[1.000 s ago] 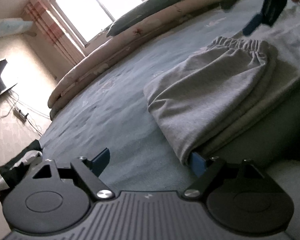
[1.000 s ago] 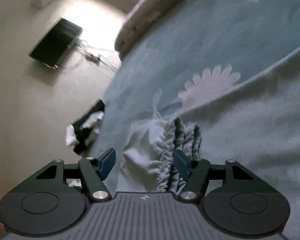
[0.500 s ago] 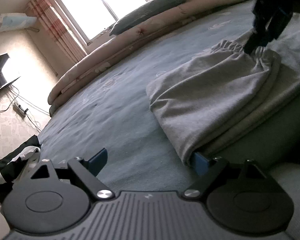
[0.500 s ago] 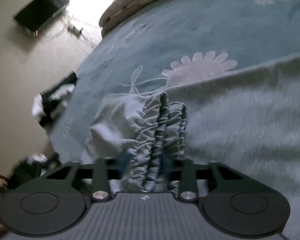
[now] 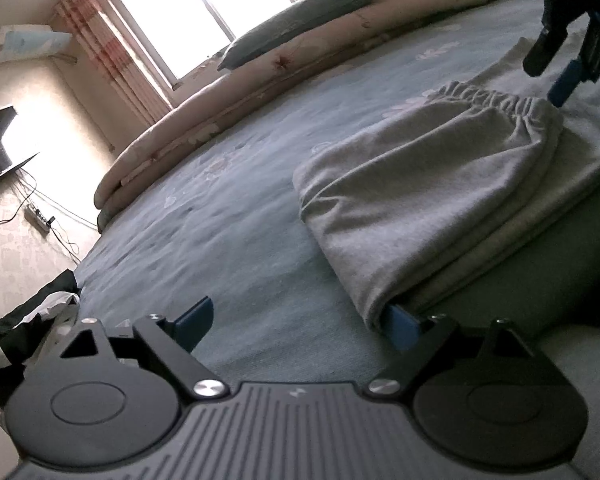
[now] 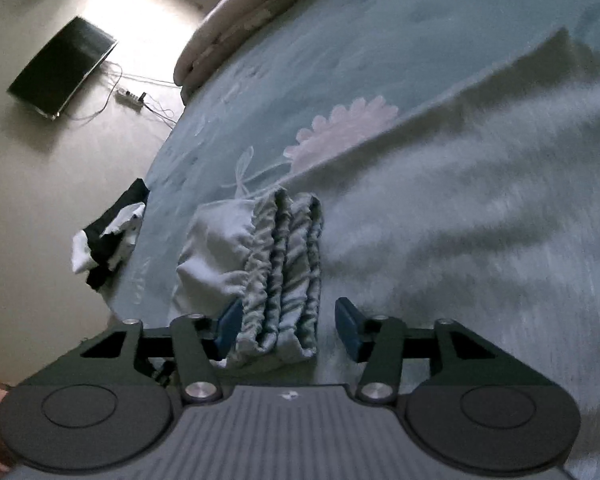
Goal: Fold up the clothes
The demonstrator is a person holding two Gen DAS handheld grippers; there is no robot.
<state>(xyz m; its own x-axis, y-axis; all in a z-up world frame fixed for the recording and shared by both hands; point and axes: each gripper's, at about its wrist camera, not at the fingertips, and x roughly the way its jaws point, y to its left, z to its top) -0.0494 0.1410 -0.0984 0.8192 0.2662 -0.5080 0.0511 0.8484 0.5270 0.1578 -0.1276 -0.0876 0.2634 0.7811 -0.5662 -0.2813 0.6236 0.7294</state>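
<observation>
Two tongs stand spread: left tongs [image 5: 300, 322] at the folded grey sweatpants' [image 5: 412, 184] bottom fold on the bed [image 5: 220, 208], right tongs [image 6: 288, 328] straddling the waistband [image 6: 288, 264]. Soft, probably light; grip layered edges.

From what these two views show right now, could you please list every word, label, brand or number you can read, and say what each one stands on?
No readable words or numbers in either view.
Left claw body: a small pale emblem behind the fingers, a mark rather than letters.
Right claw body: the same small emblem, also without readable text.
Television on the wall: dark screen, no text visible.
Grey garment: no tag or print visible.
</observation>
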